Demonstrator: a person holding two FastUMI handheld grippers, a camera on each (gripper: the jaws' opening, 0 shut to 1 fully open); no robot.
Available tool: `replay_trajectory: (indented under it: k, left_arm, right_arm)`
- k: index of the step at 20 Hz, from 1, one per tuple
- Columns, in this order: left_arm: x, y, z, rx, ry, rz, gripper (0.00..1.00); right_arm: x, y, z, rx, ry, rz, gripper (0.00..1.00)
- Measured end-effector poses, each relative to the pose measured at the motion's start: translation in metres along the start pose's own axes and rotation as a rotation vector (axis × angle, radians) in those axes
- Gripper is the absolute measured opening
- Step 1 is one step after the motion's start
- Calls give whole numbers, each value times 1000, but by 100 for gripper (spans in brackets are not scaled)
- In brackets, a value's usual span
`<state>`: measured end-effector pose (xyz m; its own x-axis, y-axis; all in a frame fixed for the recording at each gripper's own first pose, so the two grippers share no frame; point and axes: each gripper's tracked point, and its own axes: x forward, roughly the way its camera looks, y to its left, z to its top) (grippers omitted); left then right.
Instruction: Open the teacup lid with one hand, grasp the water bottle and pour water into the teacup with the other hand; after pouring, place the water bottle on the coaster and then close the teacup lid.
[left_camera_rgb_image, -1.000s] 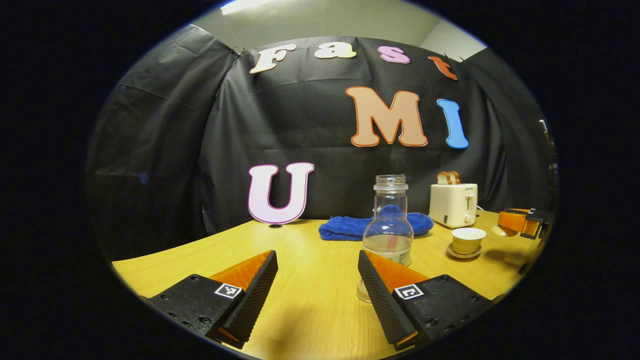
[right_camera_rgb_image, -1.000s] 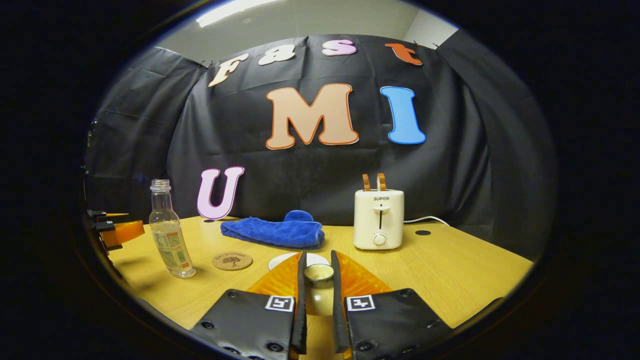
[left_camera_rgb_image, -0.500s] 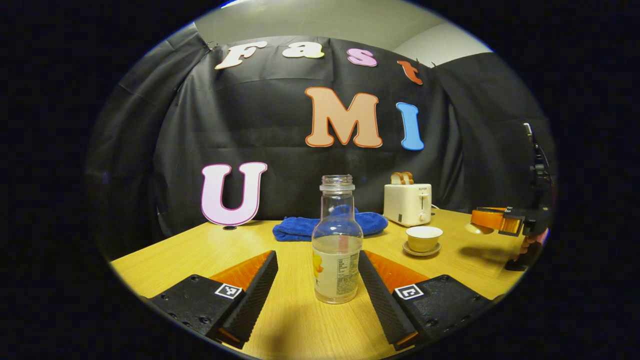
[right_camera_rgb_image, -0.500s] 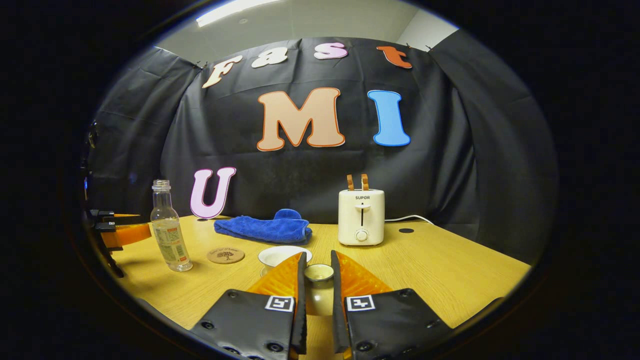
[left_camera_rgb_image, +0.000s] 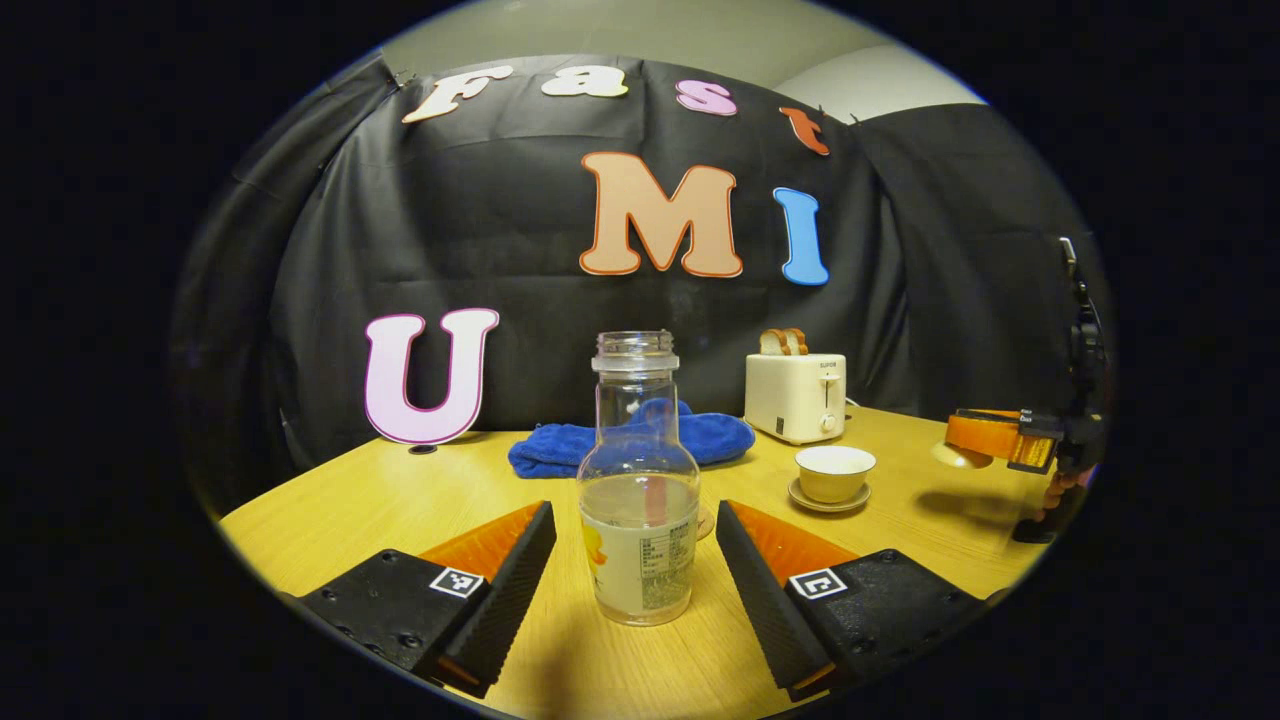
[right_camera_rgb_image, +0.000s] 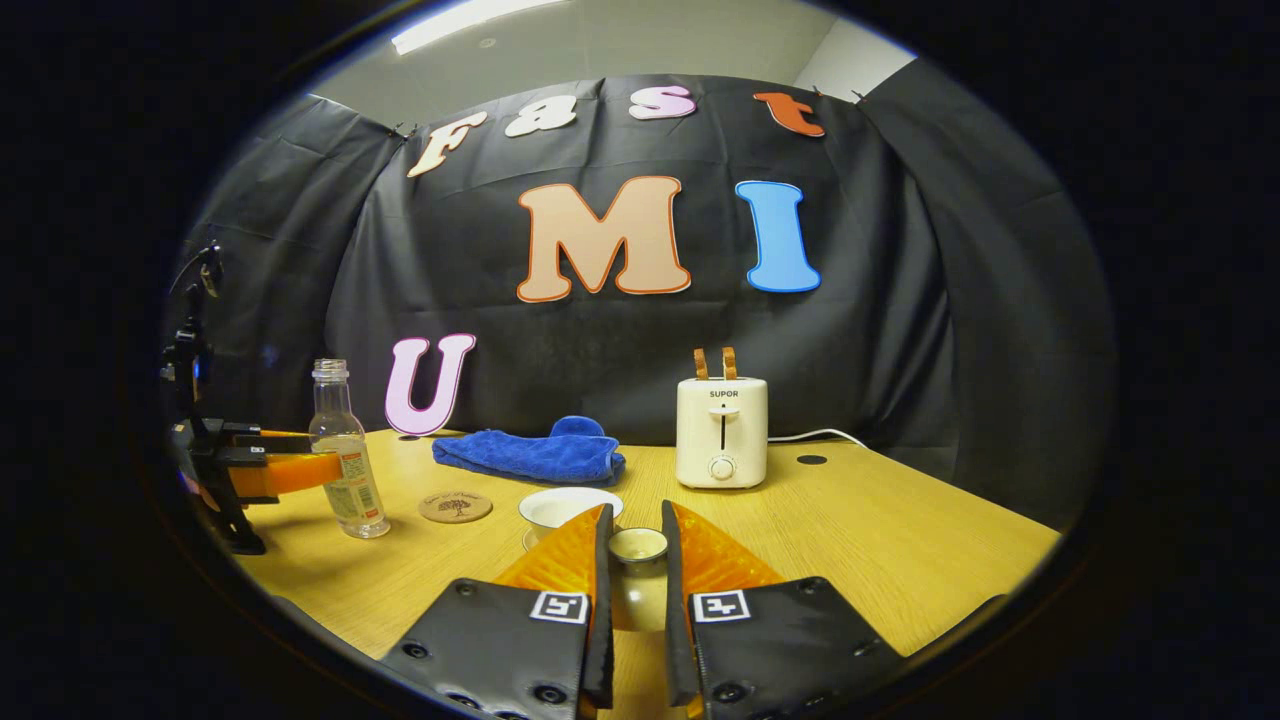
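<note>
A clear water bottle, uncapped and part full, stands upright on the table between the fingers of my left gripper, which is open and not touching it. The teacup sits uncovered on its saucer to the right. My right gripper is shut on the knob of the teacup lid, held just in front of the teacup. The round coaster lies between the bottle and the cup. The right gripper hovers with the lid at the far right in the left gripper view.
A white toaster with bread in it stands at the back of the wooden table. A blue cloth lies in a heap behind the cup and coaster. The left gripper reaches in from the left edge.
My left gripper swung over and moved forward, so the bottle now stands between its open fingers. The right gripper holds the lid almost still.
</note>
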<state>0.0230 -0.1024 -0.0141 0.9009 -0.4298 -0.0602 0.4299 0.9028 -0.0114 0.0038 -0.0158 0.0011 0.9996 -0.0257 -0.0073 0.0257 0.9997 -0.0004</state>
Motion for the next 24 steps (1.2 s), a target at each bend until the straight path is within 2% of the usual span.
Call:
replay_trajectory:
  k: [9,13,14,15,21,24]
  left_arm:
    - [28,-1,-10,-9,89,-9,94]
    - [36,2,-12,-6,109,12,86]
    - [36,4,-15,0,125,23,77]
    - [34,5,-16,3,138,30,75]
    - [36,5,-19,18,164,42,69]
    - [39,3,-19,81,209,67,66]
  right_arm:
    - [-10,-5,0,0,-2,-14,24]
    - [-10,-5,0,0,-1,-14,23]
    - [-10,-5,0,0,-1,-14,24]
    - [-10,-5,0,0,-1,-13,24]
    - [-9,-5,0,0,-2,-14,23]
    - [-9,-5,0,1,-2,-13,24]
